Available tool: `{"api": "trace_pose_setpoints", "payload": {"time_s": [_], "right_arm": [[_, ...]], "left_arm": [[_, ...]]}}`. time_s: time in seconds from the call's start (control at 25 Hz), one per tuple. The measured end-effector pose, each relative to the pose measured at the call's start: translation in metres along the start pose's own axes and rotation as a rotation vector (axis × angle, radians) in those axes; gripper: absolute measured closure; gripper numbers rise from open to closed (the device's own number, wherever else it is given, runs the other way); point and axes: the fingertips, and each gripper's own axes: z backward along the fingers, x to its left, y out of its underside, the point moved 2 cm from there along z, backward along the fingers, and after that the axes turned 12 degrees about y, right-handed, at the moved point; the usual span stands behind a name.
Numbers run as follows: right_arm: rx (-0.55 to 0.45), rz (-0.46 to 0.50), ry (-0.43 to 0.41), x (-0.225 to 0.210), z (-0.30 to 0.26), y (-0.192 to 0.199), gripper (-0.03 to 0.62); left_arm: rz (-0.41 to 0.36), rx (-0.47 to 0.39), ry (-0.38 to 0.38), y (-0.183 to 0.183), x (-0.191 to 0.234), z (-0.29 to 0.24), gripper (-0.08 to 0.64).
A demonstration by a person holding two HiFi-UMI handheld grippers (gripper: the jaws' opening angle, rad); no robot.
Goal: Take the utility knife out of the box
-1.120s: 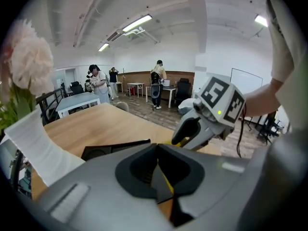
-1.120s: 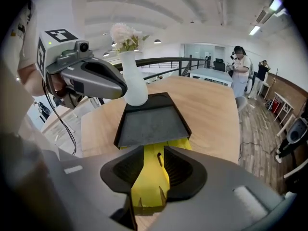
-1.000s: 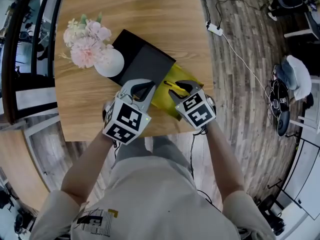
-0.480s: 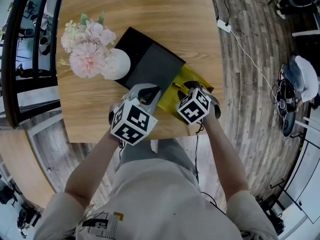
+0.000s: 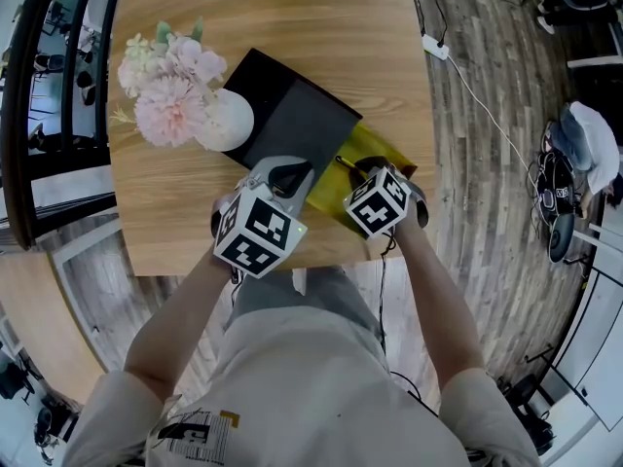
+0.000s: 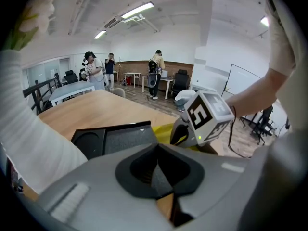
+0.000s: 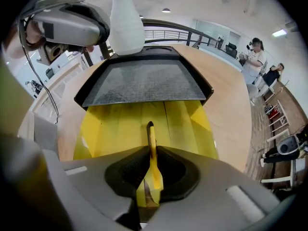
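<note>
A flat black box [image 5: 292, 115] lies on the wooden table, with its yellow inner tray [image 5: 375, 149] slid out toward me. The yellow utility knife [image 7: 152, 148] stands on edge over the tray [image 7: 120, 124]. My right gripper [image 7: 153, 177] has just been closing and now pinches the knife's near end between its pads. In the head view the right gripper [image 5: 362, 175] points steeply down over the tray. My left gripper [image 5: 289, 178] sits at the box's near edge with its jaws together; in the left gripper view [image 6: 158, 170] I cannot tell whether they pinch the box [image 6: 115, 138].
A white vase of pink flowers [image 5: 219, 120] stands against the box's left side, close to the left gripper. The table's near edge [image 5: 321, 261] runs just below both grippers. A power strip [image 5: 435, 49] and cable lie on the floor to the right.
Both grippers have come down onto the box. The right gripper's jaws, wide apart before, have closed on the knife. The left gripper has barely shifted in the last half second.
</note>
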Motion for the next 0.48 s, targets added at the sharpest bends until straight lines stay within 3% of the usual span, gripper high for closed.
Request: {"api": "trace_pose_setpoints", "payload": {"time_s": [0.48], "right_arm": [[-0.139,-0.084,0.101,-0.014,0.066,-0.026,0.541]], "left_arm": [[-0.076,-0.134,-0.082,-0.041,-0.012,0.043,0.558]]}}
